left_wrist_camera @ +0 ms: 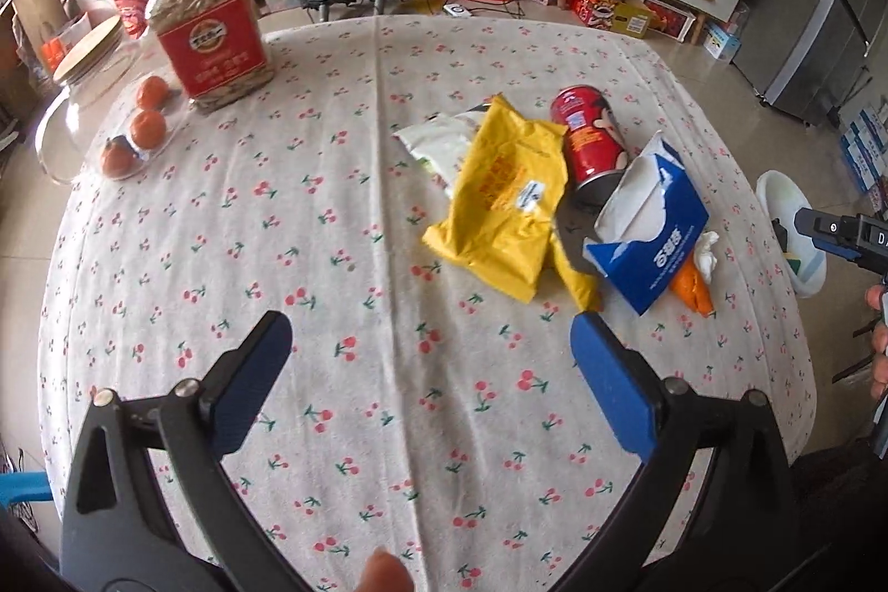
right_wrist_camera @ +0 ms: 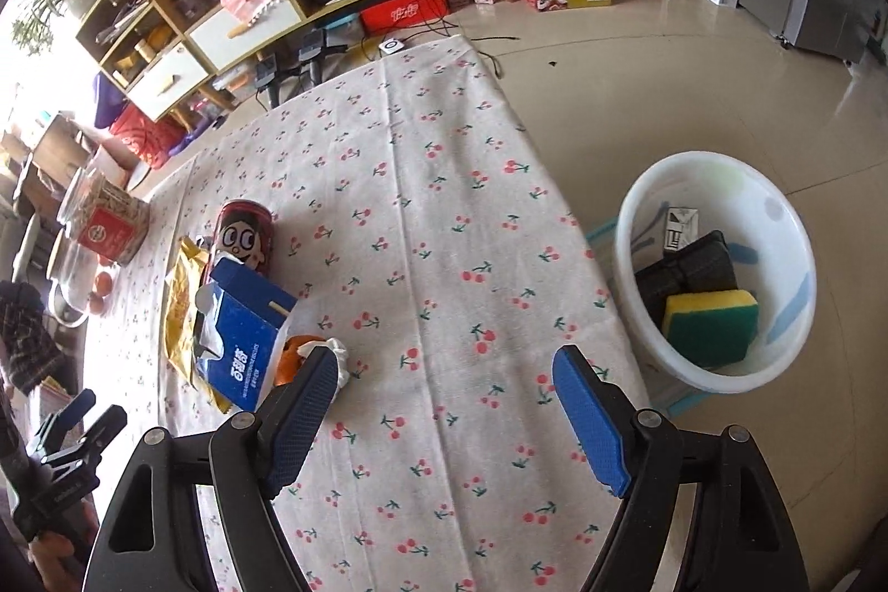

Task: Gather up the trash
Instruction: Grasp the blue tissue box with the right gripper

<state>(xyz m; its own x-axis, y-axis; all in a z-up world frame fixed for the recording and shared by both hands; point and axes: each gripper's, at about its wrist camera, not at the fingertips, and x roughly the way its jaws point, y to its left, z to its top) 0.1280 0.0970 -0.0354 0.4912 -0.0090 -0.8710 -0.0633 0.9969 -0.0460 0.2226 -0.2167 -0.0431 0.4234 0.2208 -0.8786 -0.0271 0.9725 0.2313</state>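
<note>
Trash sits in a heap on the table's (left_wrist_camera: 388, 425) right half, bin (right_wrist_camera: 716, 181) on the floor off the right edge. Largest first: yellow bag (left_wrist_camera: 499, 203), limp and light, best pinched at a loose corner; tissue box (left_wrist_camera: 649, 237), torn, soft card, take by a wall; red can (left_wrist_camera: 588, 137) lying down, smooth, likely to roll; peel (left_wrist_camera: 694, 287) and tissue wad (left_wrist_camera: 707, 251), tiny, near the edge. Left gripper (left_wrist_camera: 430, 359) wide open, empty. Right gripper (right_wrist_camera: 444, 386) open, empty. Near cloth bare.
</note>
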